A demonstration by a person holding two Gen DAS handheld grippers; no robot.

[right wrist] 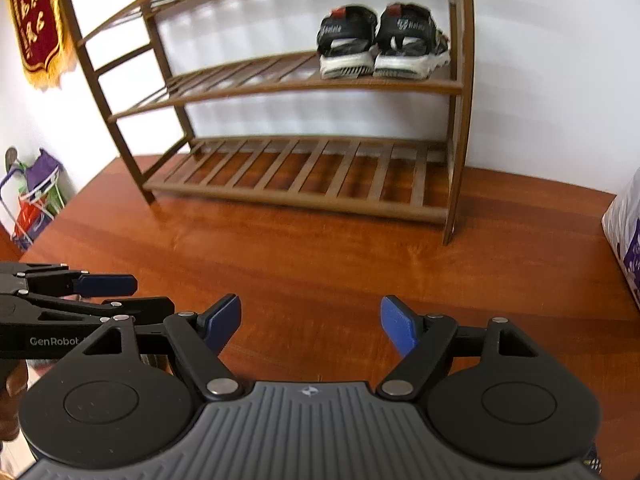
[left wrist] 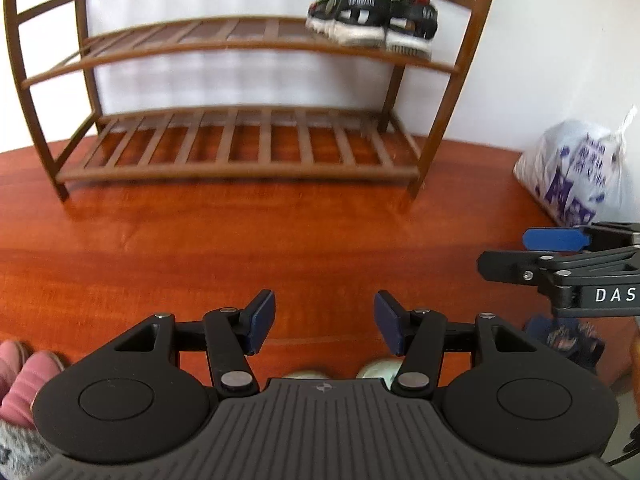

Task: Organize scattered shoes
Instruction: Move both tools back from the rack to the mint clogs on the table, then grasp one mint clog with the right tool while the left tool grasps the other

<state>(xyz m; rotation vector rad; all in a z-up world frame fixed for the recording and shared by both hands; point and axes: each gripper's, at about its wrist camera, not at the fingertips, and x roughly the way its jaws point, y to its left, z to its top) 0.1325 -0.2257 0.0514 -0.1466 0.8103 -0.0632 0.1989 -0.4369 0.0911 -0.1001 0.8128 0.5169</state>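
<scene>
Both grippers are held over the red-brown wooden floor (right wrist: 320, 264) with jaws apart and nothing between them — the left gripper (left wrist: 324, 322) narrower, the right gripper (right wrist: 311, 326) wider. Pink slippers (left wrist: 24, 376) are seen at the far left, near the left gripper. Farther back, the wooden shoe rack (right wrist: 304, 184) is placed against the white wall. On its middle shelf, at the right end, a pair of black-and-white sandals (right wrist: 382, 42) is set side by side. A white plastic bag (left wrist: 576, 176) is seen at the right.

A pair of sandals (right wrist: 382, 44) sits at the right end of the shoe rack's (right wrist: 304, 84) middle shelf.
</scene>
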